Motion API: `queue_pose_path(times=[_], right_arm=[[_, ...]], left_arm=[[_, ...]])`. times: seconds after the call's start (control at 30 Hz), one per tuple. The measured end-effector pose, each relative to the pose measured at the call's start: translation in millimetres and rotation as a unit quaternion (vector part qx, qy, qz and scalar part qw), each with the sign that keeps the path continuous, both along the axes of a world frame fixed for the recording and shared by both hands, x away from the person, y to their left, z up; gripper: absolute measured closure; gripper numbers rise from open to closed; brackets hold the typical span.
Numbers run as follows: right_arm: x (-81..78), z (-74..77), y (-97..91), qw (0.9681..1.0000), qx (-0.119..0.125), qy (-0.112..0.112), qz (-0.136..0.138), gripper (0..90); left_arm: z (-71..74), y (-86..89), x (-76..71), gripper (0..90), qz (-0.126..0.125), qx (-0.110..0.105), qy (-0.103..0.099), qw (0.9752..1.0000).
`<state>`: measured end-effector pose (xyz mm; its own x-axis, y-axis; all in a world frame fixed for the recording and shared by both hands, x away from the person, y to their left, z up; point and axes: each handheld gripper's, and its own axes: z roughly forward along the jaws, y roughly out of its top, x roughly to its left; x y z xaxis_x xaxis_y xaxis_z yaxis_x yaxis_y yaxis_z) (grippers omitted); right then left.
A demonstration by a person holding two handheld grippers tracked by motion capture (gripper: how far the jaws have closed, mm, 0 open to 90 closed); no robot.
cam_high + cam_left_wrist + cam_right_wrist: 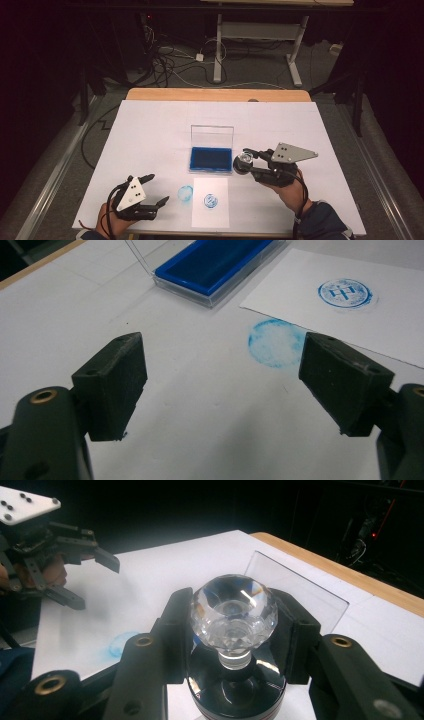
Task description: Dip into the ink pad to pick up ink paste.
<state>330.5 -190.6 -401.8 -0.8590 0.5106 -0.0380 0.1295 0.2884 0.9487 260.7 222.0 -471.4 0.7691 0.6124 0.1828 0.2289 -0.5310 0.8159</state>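
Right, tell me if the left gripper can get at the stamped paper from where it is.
Probably yes: the left gripper is open, holds nothing, and sits just beside the paper, with only bare table and a blue smudge between them.

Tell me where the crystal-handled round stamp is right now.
In the high view, the crystal-handled round stamp is clamped in the right gripper, right of centre, just beside the right edge of the open blue ink pad and up-right of the white paper sheet.

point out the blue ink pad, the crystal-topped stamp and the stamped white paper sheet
blue ink pad in its clear plastic case [211, 159], high view, middle of the blue surface
crystal-topped round stamp [233, 611], right gripper view, faceted knob
white paper sheet with blue round print [210, 215], high view, bare lower part
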Motion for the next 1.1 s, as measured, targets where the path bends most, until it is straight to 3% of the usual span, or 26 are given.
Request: queue_pose_path(times=[1.1], right_arm=[[25.8, -23.1, -10.0, 0.9987, -0.022, 0.025, -0.04, 56.8]], left_arm=[[-1.3, -0.8, 0.3, 18.3, -0.005, 0.004, 0.004, 1.0]])
